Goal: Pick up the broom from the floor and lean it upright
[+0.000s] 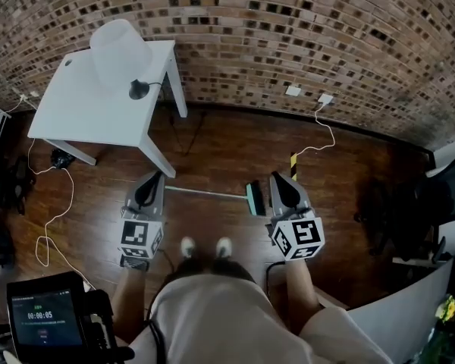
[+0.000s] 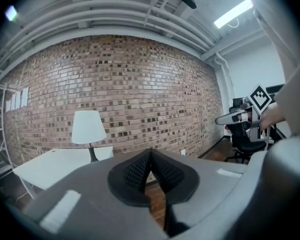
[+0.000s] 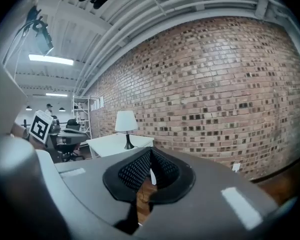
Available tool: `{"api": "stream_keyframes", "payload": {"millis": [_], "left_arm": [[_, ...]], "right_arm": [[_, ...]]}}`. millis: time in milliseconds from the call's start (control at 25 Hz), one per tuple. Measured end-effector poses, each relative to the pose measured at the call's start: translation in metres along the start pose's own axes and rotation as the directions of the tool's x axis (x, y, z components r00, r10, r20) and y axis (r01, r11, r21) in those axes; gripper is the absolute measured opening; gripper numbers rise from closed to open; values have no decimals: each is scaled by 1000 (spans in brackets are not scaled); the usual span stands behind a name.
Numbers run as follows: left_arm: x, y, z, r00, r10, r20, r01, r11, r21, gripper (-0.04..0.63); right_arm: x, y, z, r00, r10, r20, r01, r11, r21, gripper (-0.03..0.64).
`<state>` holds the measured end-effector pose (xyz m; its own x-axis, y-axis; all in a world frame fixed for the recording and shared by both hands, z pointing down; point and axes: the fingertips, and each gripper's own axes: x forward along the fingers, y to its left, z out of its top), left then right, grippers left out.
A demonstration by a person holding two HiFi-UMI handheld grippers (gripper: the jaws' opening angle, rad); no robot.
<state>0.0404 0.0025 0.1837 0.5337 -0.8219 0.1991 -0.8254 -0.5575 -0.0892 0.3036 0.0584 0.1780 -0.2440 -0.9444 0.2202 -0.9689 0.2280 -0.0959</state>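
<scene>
Both sets of jaws closed and empty, left gripper [image 1: 152,180] and right gripper [image 1: 279,182] hover over the ends of the broom [image 1: 212,195], likely poised to reach down.

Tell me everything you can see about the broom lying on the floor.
The broom lies flat on the dark wooden floor, roughly parallel to the brick wall. It has a thin, pale, straight handle and a small teal-green head at the end nearer the right gripper. The other end shows beside the left gripper. Neither gripper holds it, and only the floor appears to touch it. Its bristles are too small to make out.
</scene>
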Motion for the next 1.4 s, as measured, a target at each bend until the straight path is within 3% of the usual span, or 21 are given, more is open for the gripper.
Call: {"api": "stream_keyframes", "payload": {"millis": [160, 520, 840, 1120, 1400], "left_arm": [[8, 11, -2, 1000, 1, -4, -1, 1000, -5, 0], [21, 33, -23, 996, 80, -43, -81, 996, -23, 0], [31, 48, -59, 987, 135, -91, -136, 991, -9, 0], [25, 88, -131, 976, 140, -169, -146, 989, -23, 0], [22, 139, -244, 945, 174, -275, -177, 984, 15, 0]], "right_arm": [[16, 4, -5, 1000, 14, -24, -13, 1000, 14, 14], [51, 11, 1, 994, 94, -49, -96, 995, -29, 14], [101, 39, -31, 968, 219, -123, -227, 972, -56, 14], [160, 104, -89, 912, 347, -219, -371, 925, -79, 71], [233, 156, -191, 852, 409, -328, -453, 889, -70, 78]]}}
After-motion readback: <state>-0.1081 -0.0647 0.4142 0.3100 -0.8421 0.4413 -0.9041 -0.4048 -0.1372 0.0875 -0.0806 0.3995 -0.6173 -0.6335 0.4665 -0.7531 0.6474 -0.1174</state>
